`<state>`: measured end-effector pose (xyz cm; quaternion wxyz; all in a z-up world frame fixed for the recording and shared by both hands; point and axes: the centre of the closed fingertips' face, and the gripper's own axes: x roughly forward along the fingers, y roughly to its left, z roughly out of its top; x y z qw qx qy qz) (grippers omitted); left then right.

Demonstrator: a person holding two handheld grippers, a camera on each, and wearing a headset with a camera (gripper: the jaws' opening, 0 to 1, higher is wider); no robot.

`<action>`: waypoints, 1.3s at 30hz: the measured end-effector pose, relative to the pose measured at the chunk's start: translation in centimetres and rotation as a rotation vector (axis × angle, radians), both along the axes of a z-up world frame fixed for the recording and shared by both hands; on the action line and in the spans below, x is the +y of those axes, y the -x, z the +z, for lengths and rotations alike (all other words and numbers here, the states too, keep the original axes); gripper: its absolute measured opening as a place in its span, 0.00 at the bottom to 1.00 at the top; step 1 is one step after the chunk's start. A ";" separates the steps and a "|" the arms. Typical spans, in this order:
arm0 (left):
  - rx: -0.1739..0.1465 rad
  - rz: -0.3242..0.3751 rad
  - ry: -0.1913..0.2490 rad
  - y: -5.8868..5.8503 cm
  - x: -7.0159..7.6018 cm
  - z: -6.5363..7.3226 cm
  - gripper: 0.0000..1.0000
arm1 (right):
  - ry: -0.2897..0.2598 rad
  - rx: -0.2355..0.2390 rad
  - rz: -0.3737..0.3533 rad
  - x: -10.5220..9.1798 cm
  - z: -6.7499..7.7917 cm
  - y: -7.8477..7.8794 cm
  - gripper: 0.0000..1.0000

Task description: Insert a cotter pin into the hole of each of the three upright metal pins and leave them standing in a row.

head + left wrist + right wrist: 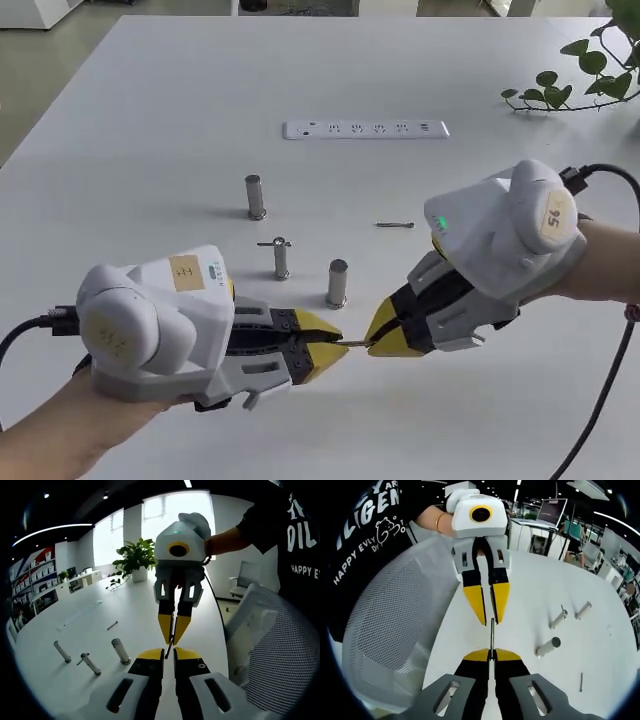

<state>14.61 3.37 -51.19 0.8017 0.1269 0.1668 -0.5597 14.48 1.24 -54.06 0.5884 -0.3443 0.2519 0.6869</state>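
Right gripper: jaws closed on one end of a thin grey metal cotter pin, held level just above the white tabletop.

Left gripper: jaws nearly together, with the pin's other end between the tips. Cannot tell whether they pinch it or leave a narrow gap.

Behind the grippers, short upright steel cylinders stand in a slanted row: rear cylinder, middle cylinder, near cylinder. The middle cylinder carries a small crosswise piece through its top, too fine to make out.

A loose cotter pin lies flat to their right.
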 end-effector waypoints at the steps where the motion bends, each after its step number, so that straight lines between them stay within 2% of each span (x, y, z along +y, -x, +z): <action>1: -0.001 0.010 0.000 -0.2 0.0 0.0 0.06 | 0.004 -0.003 -0.010 -0.1 -0.2 -0.3 0.00; 10: -0.003 0.113 -0.001 -2.2 0.6 -0.6 0.09 | 0.032 -0.038 -0.102 -0.8 -0.4 -2.7 0.00; 16: -0.014 0.221 -0.008 -4.0 1.2 -1.0 0.11 | 0.055 -0.055 -0.143 -1.3 -0.9 -4.0 0.00; 23: 0.007 0.339 -0.018 -6.2 1.7 -2.1 0.16 | 0.093 -0.078 -0.188 -1.8 -1.1 -5.6 0.00; 28: 0.020 0.389 -0.027 -7.3 1.7 -3.1 0.17 | 0.116 -0.092 -0.236 -2.4 -1.2 -7.1 0.00; 39: 0.047 0.454 -0.036 -9.2 1.2 -4.9 0.18 | 0.135 -0.102 -0.255 -2.7 -1.9 -8.7 0.00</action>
